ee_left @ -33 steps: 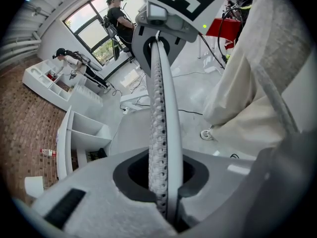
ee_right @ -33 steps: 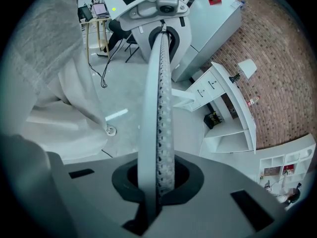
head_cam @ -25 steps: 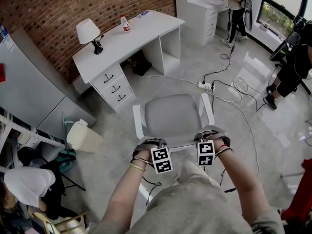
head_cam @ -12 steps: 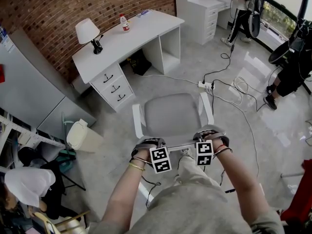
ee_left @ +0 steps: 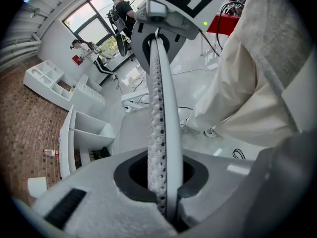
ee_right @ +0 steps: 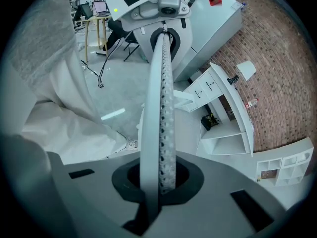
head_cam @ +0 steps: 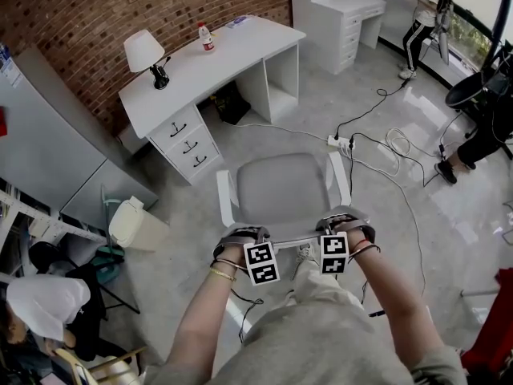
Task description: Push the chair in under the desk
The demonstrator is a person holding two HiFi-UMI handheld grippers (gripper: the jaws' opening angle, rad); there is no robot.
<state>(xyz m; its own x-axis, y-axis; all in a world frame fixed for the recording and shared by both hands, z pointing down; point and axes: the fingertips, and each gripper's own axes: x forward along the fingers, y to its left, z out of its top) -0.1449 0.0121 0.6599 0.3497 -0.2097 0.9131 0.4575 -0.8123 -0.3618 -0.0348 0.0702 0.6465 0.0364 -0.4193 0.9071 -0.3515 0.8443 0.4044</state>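
A chair with a grey seat (head_cam: pixel 282 192) and white armrests stands on the floor, its seat facing the white desk (head_cam: pixel 216 54) by the brick wall. A stretch of floor lies between them. My left gripper (head_cam: pixel 243 237) is shut on the top edge of the chair's backrest at its left end, my right gripper (head_cam: pixel 343 220) at its right end. In the left gripper view the perforated backrest edge (ee_left: pixel 159 93) runs straight into the left gripper (ee_left: pixel 162 182), whose pads are clamped on it. The right gripper view shows the same edge (ee_right: pixel 163 98) pinched in the right gripper (ee_right: pixel 157 182).
On the desk stand a lamp (head_cam: pixel 146 53) and a bottle (head_cam: pixel 206 38). A power strip with cables (head_cam: pixel 338 141) lies on the floor right of the chair. A white bin (head_cam: pixel 132 223) and a seated person (head_cam: pixel 44 299) are at left. People stand at far right.
Both grippers and the chair stay where they were. A person at the back right has walked further right.
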